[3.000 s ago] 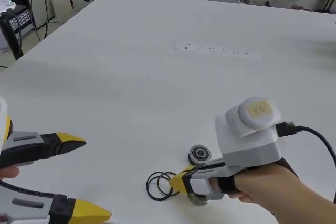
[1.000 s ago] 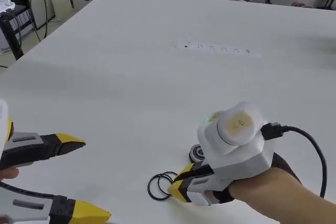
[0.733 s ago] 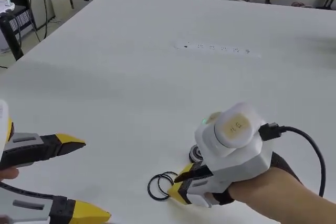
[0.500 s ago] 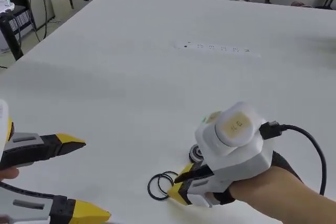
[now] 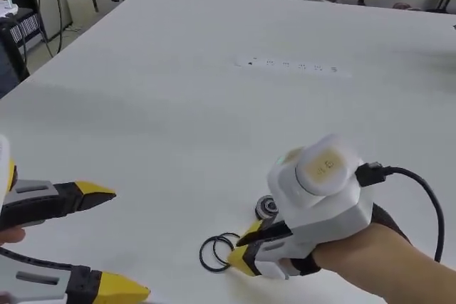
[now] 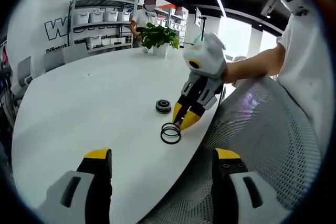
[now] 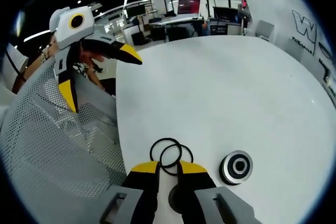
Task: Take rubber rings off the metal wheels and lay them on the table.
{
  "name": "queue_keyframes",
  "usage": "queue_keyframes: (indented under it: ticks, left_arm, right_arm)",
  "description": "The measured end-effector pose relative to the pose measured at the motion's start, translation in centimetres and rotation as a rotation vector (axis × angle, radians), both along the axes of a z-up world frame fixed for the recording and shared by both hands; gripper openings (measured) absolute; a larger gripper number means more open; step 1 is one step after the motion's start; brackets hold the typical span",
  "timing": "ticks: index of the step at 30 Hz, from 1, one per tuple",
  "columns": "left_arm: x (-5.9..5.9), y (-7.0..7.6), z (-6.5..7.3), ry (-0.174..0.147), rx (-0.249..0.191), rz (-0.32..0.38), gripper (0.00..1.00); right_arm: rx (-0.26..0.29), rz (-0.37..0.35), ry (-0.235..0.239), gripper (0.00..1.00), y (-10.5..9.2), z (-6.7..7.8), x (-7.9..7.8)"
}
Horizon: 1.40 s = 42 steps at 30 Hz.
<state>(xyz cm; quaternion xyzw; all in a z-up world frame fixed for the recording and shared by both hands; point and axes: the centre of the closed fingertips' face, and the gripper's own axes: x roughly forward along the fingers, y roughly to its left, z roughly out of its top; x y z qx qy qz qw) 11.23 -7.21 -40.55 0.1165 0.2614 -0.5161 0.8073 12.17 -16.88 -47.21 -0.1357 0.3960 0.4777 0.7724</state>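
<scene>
A broad white table (image 5: 214,105) carries the work, its near edge running under both claws. A grey mesh chair (image 6: 252,129) sits at that edge, below and behind the claws.

The left gripper (image 5: 107,241) hangs off to the side, well apart from the parts. Its yellow-tipped jaws are spread wide with nothing between them, and they point across the table toward the other claw.

The right gripper (image 7: 168,169) is held in a hand (image 5: 363,254), tips angled down at the tabletop. Its jaws are drawn close, leaving a narrow gap. A dark round shape sits between them behind the tips. Whether the jaws clamp it cannot be told, nor what it is.

A potted plant (image 6: 157,35) stands far beyond the right gripper in the left gripper view. A white power strip (image 5: 292,67) lies flat on the table, well ahead of both claws.

One metal wheel (image 7: 235,167) lies flat just beside the right gripper's tips, on their right in that claw's own view, and apart from them.

Two black rubber rings (image 7: 170,156) lie overlapped on the table directly in front of the right gripper's tips. The nearer ring reaches into the gap between them.
</scene>
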Motion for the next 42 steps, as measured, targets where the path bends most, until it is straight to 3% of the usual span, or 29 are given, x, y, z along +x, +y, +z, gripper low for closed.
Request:
queue_keyframes:
  ticks: [12,27,38,42]
  left_arm:
    - [0.3,-0.1,1.0,-0.035,0.007,-0.046,0.79]
    - [1.3,0.0,2.2,-0.061,-0.009,-0.077,0.82]
    - [2.1,-0.3,2.7,-0.074,-0.015,-0.102,0.83]
    - [2.4,-0.5,3.1,-0.082,-0.020,-0.110,0.83]
  right_arm:
    - [0.107,-0.090,-0.008,0.15,-0.5,2.9,1.3]
    - [0.156,-0.099,-0.070,0.24,-0.5,7.0,2.3]
    - [0.214,-0.147,-0.129,0.27,-2.5,10.6,3.5]
    - [0.208,-0.176,-0.155,0.28,-3.6,11.2,4.2]
